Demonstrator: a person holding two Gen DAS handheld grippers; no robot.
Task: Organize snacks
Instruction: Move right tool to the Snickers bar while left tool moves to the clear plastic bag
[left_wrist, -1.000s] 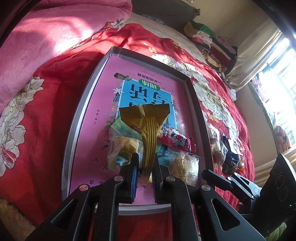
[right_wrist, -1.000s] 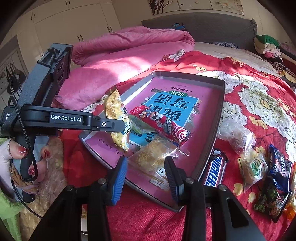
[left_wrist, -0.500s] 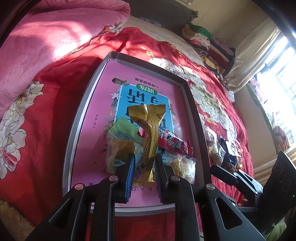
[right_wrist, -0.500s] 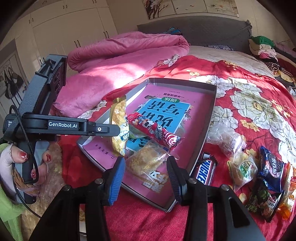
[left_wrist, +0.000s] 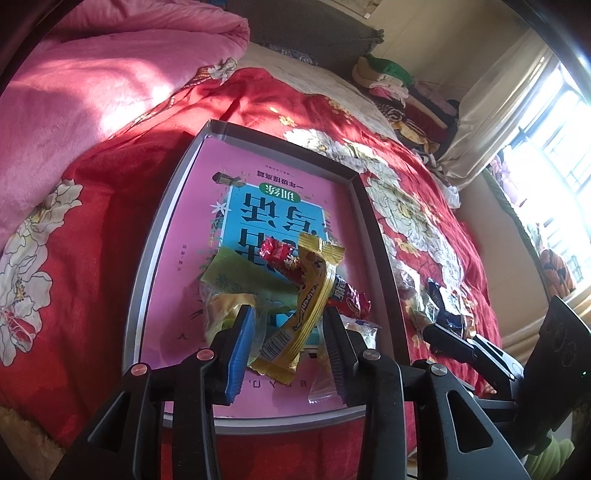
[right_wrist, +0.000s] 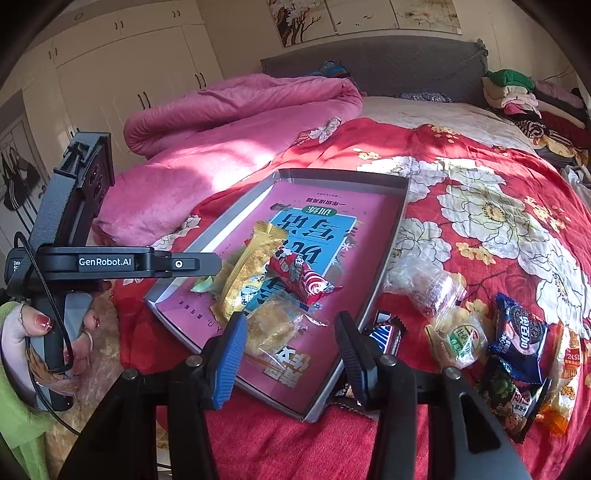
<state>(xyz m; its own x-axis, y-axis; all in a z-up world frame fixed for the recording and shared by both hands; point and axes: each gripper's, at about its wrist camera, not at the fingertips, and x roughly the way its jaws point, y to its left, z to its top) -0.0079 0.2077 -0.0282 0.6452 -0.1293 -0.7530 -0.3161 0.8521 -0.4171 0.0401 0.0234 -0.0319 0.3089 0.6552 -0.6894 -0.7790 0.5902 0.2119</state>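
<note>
A grey-rimmed tray (left_wrist: 168, 206) (right_wrist: 400, 206) with a pink and blue printed base lies on the red floral bedspread. In it lie a gold snack packet (left_wrist: 306, 310) (right_wrist: 247, 269), a red packet (left_wrist: 351, 295) (right_wrist: 303, 280), a green packet (left_wrist: 236, 269) and a clear bag of yellow snacks (right_wrist: 275, 325). My left gripper (left_wrist: 290, 339) is open, its jaws either side of the gold packet's near end, not gripping it. My right gripper (right_wrist: 290, 343) is open and empty above the tray's near corner.
Loose snacks lie on the bedspread right of the tray: a Snickers bar (right_wrist: 386, 332), clear bags (right_wrist: 424, 280), a round green-label pack (right_wrist: 461, 336), a blue Oreo pack (right_wrist: 521, 336) and others. A pink quilt (right_wrist: 229, 122) is heaped behind, folded clothes (right_wrist: 517, 92) at the far right.
My left gripper has opened and let go of the gold packet, which now lies tilted on the other snacks in the tray. My right gripper has drawn back a little.
</note>
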